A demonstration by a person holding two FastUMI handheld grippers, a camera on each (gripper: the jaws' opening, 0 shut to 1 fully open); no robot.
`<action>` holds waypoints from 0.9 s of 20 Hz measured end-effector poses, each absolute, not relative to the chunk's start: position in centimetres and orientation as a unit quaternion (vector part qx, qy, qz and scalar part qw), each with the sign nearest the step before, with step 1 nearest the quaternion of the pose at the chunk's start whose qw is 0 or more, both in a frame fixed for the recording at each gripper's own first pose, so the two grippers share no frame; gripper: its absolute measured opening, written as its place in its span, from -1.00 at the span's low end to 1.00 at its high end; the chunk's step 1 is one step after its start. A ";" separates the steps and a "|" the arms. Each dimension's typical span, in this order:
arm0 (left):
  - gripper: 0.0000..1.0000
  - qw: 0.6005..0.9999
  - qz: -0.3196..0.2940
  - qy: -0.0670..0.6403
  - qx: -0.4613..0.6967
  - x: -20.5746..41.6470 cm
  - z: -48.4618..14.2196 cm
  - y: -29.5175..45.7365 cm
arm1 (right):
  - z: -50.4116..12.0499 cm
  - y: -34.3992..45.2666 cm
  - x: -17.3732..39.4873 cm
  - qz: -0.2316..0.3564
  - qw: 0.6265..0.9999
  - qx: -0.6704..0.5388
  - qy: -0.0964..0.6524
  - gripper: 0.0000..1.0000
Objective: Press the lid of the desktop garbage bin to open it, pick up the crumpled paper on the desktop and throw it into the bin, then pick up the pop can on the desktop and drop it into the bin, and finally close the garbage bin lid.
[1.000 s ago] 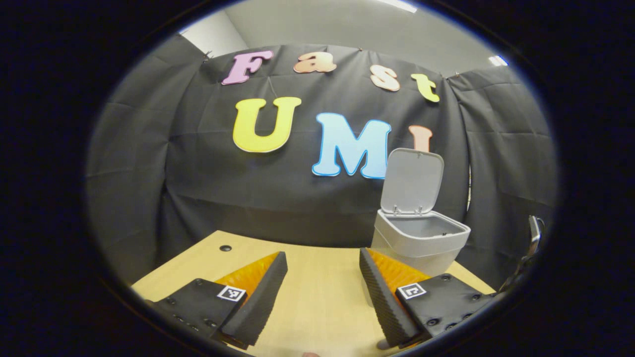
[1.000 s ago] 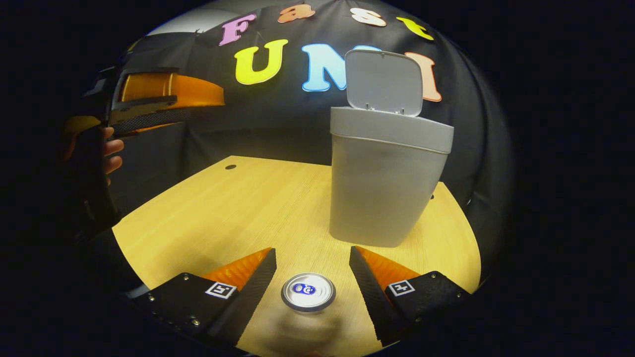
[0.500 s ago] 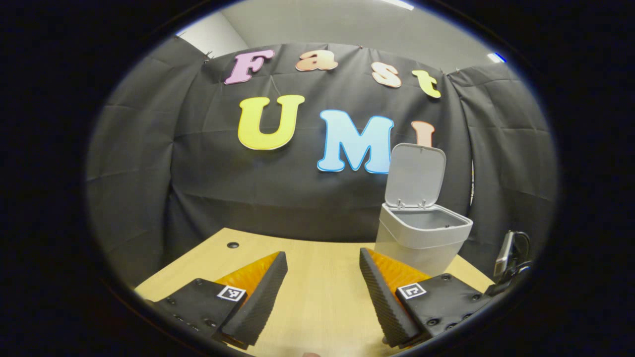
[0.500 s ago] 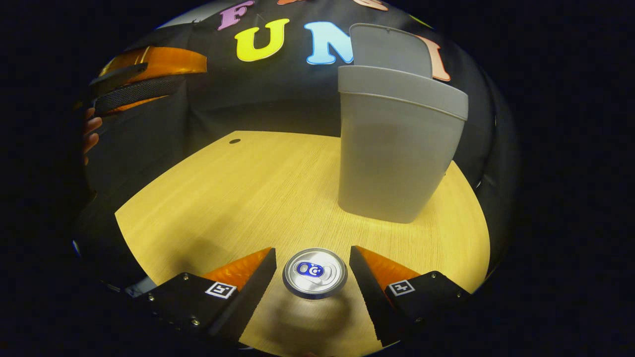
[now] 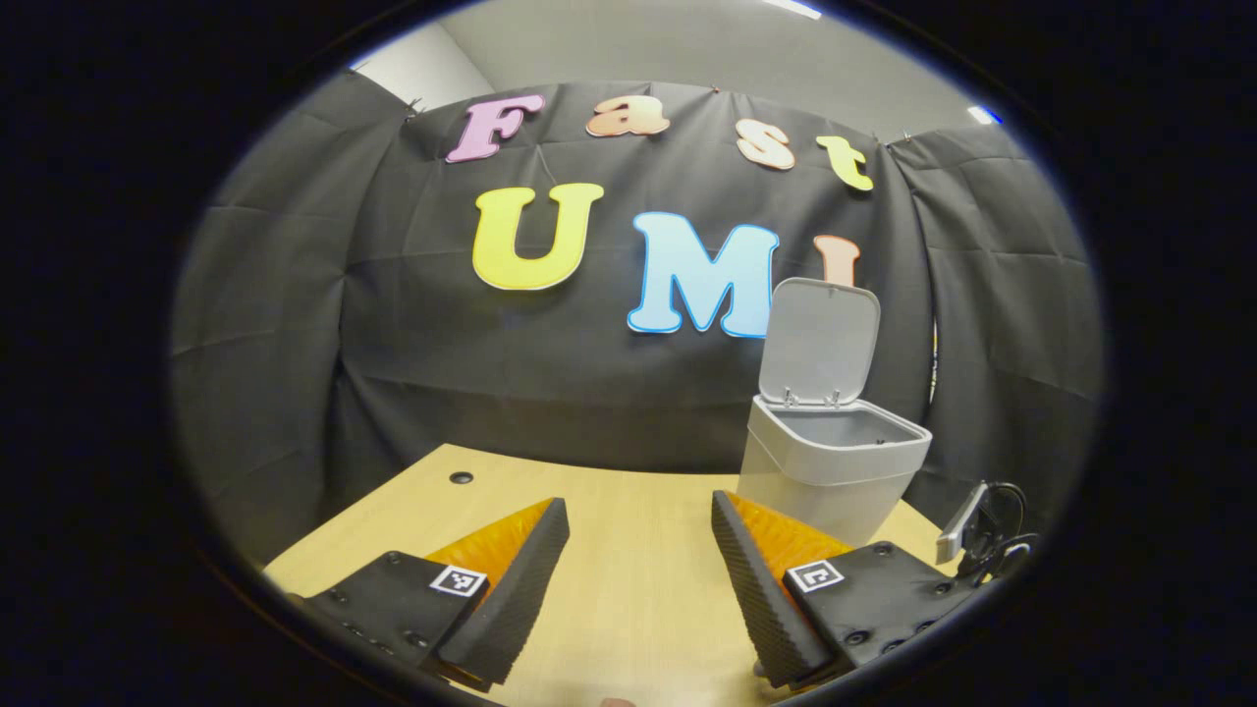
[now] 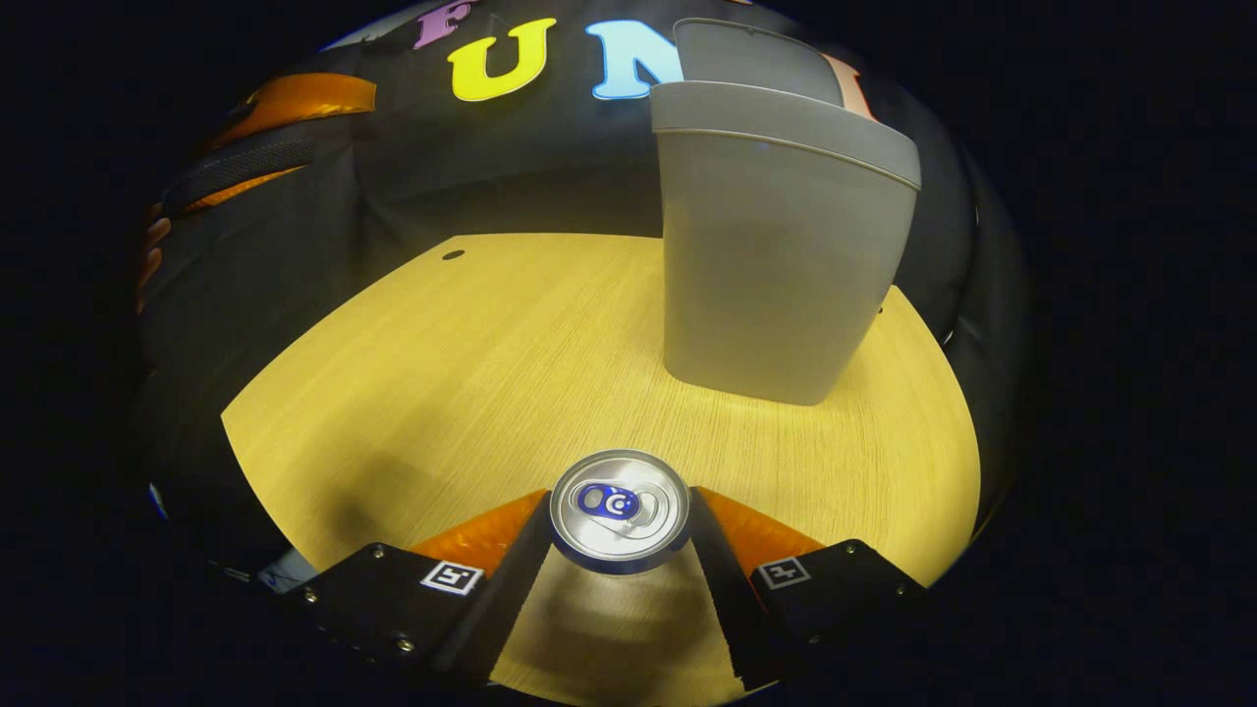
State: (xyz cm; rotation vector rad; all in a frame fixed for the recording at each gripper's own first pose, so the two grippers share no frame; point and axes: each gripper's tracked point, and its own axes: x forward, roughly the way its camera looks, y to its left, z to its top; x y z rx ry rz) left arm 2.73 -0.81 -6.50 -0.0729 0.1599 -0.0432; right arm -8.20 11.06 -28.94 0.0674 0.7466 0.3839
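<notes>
Right gripper (image 6: 621, 535) at the pop can (image 6: 620, 509). The can stood upright on the desktop (image 6: 471, 373), its top facing the camera, with one finger against each side of it — the jaws had narrowed to the can's width and appeared to press on it, though how firmly could not be judged. The garbage bin (image 6: 776, 245) stood beyond the can, near but apart from it, with its lid (image 5: 820, 339) raised upright at the back and its mouth open. In the left gripper view the left gripper (image 5: 633, 579) hung over bare desktop with its fingers wide apart and nothing between them. No crumpled paper lay on the visible desktop; it was presumably already in the bin.

Risks from here, as judged: the smooth, round can could slip or pivot between the fingers if the grip were light or off-centre; carried too low, it could strike the bin's rim or wall — shifting the light bin, or knocking the raised lid shut before the drop.
</notes>
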 end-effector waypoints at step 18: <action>0.79 0.996 -0.043 0.074 -0.036 2.1 -6.3 -3.5 | -18.1 8.0 -5.5 0.166 0.956 0.072 0.230 0.69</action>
